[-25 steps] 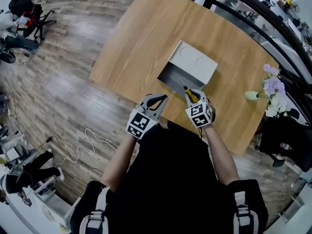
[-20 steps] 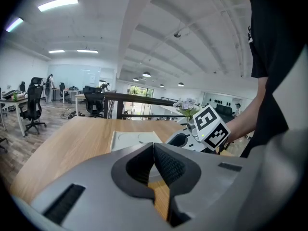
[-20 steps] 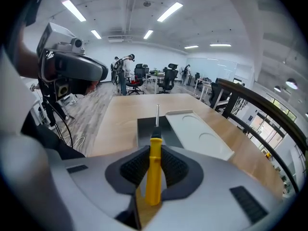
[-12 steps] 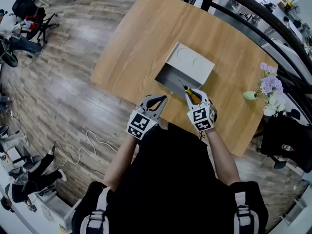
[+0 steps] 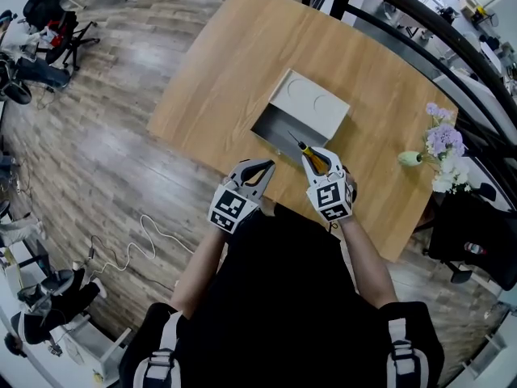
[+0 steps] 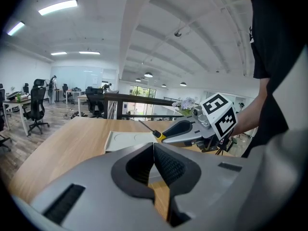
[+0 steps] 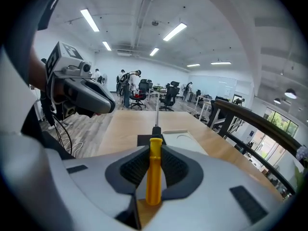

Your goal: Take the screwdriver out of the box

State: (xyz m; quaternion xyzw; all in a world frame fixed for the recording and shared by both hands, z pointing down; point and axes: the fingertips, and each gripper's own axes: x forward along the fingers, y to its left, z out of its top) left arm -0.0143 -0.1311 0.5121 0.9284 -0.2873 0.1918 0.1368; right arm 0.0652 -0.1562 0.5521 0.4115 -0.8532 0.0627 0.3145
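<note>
Now the right claw [image 5: 316, 158] is clamped on the yellow-handled metal screwdriver [image 7: 154, 174] near the open grey box [image 5: 311, 107] on the wooden desk [image 5: 234, 63]; the left claw [image 6: 154, 152] is closed, empty

Wooden table [image 5: 242, 55], grey box [image 5: 311, 107] (open), flower vase [image 5: 412, 158]

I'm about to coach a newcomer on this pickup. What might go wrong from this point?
1. The right claw pinches the screwdriver only by its yellow handle, so it may slip or pivot.
2. Its tip points at the open box; a low pull might snag the rim.
3. A wide swing right might knock the flower vase near the table edge.
</note>
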